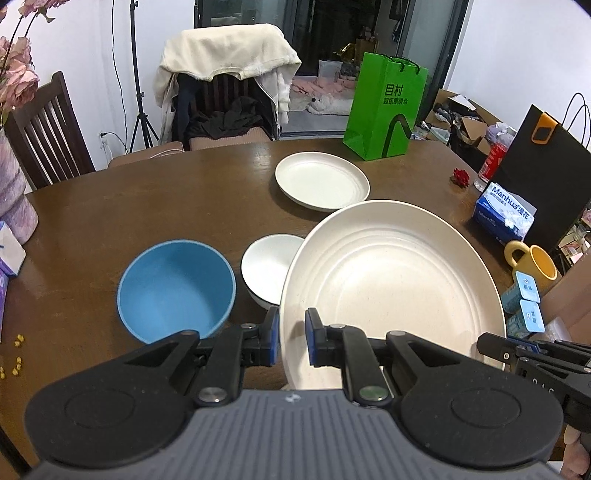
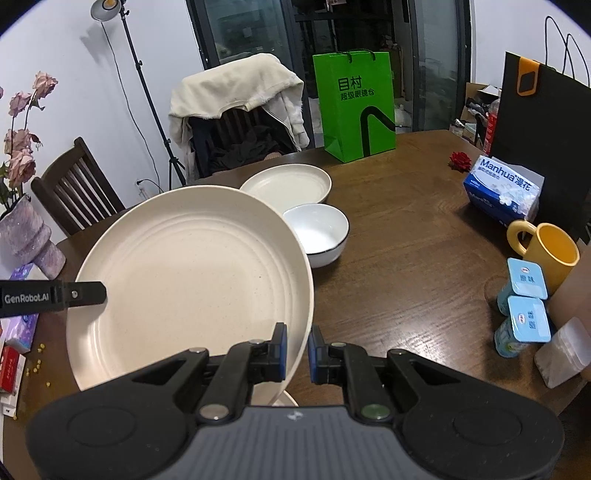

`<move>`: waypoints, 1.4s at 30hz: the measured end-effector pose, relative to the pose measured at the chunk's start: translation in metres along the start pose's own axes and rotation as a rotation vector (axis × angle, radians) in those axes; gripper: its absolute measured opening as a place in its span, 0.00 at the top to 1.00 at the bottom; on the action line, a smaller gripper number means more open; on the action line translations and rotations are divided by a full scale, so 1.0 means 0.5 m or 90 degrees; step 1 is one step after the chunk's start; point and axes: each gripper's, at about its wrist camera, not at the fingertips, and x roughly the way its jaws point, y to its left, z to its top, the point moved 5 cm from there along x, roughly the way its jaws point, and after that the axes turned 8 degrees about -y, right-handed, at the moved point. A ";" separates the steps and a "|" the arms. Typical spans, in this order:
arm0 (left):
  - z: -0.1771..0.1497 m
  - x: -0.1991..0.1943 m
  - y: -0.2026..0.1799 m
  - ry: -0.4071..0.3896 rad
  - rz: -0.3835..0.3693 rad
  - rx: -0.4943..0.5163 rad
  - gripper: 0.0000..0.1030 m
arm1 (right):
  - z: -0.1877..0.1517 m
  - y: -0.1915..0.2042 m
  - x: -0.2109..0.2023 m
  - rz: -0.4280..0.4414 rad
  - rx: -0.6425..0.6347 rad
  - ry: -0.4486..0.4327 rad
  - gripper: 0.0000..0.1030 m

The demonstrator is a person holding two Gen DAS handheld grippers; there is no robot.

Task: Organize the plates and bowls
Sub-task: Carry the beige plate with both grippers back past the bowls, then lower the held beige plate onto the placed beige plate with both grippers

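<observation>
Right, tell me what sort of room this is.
Most likely a lived-in home dining room. A wooden dining table carries household clutter, wooden chairs stand round it, one draped with clothes, and a vase of pink flowers sits at the table's edge. The light stand suggests it is set up for filming.

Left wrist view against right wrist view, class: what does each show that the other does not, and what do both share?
Only the left wrist view shows the blue bowl, beside the white bowl.

Only the right wrist view shows the floor lamp and the red box at the table's edge.

Both show the big cream plate, gripped at opposite rims by the left gripper and the right gripper, plus the smaller cream plate, green bag and yellow mug.
</observation>
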 end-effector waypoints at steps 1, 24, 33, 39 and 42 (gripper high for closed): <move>-0.004 -0.001 -0.001 0.001 -0.001 0.000 0.86 | -0.004 -0.002 -0.003 0.000 -0.001 0.001 0.89; -0.077 -0.033 -0.022 0.004 -0.004 0.004 0.86 | -0.079 -0.036 -0.043 -0.006 0.002 0.013 0.89; -0.097 -0.034 -0.007 0.010 -0.002 -0.004 0.86 | -0.103 -0.019 -0.037 -0.004 0.001 0.022 0.89; -0.117 -0.033 0.002 0.014 -0.001 -0.007 0.86 | -0.120 -0.011 -0.035 -0.002 -0.002 0.028 0.89; -0.126 -0.032 0.005 0.018 0.000 -0.009 0.86 | -0.126 -0.008 -0.032 -0.002 -0.005 0.032 0.89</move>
